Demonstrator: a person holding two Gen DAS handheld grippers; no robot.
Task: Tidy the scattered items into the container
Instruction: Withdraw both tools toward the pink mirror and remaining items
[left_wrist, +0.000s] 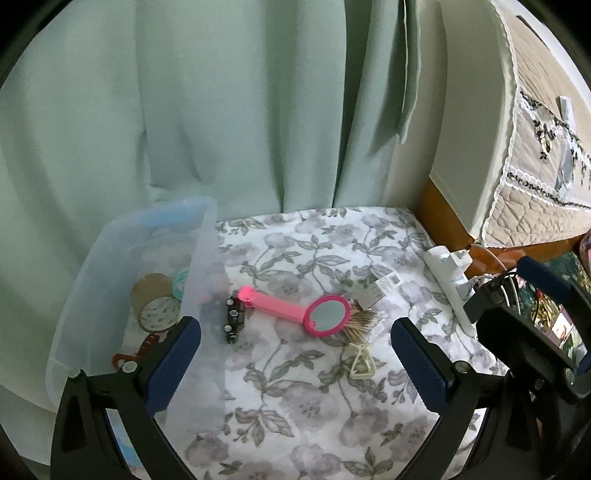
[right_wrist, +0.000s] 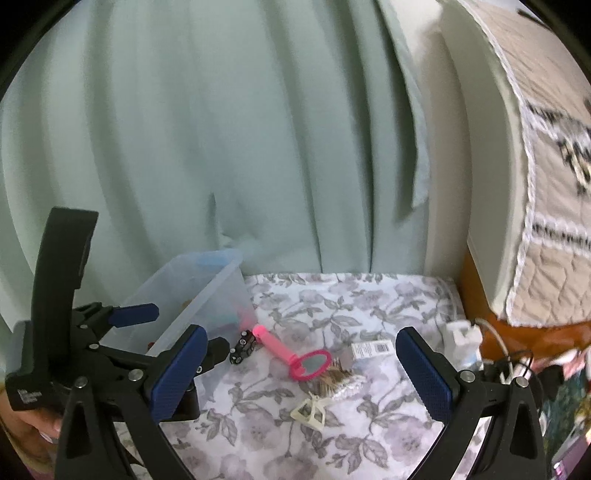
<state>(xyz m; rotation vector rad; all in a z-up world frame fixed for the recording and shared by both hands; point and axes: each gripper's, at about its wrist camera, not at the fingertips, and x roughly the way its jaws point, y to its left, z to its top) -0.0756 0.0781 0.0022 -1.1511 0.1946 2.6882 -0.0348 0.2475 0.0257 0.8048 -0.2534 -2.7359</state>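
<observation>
Nearest our lenses are the blue-padded fingers of both grippers, spread wide apart and holding nothing. Our left gripper (left_wrist: 295, 354) hovers low over the floral tablecloth (left_wrist: 295, 413), its left finger (left_wrist: 173, 365) above the near wall of the clear plastic container (left_wrist: 201, 258) and its right finger over the cloth. Our right gripper (right_wrist: 301, 369) sits further right and aims at the scattered items; its camera shows the left gripper's black body on the left side, with a hand (right_wrist: 33, 424) gripping the handle. Small white print on that body is too blurred to read, and a white tag (left_wrist: 376, 291) carries a barcode we cannot make out. Outside the container, just beside its wall, we count one black toy car (left_wrist: 233, 318), one pink hand mirror (left_wrist: 295, 308) lying flat with its handle toward the car, one bundle of toothpicks (left_wrist: 360, 323) touching the mirror's rim, and one cream hair claw (left_wrist: 361, 360) nearer us. Inside the container lie one brown tape roll (left_wrist: 155, 301), one teal roll (left_wrist: 181, 282) and something red (left_wrist: 138, 350). A white power strip (left_wrist: 448, 284) lies along the cloth's right edge.
</observation>
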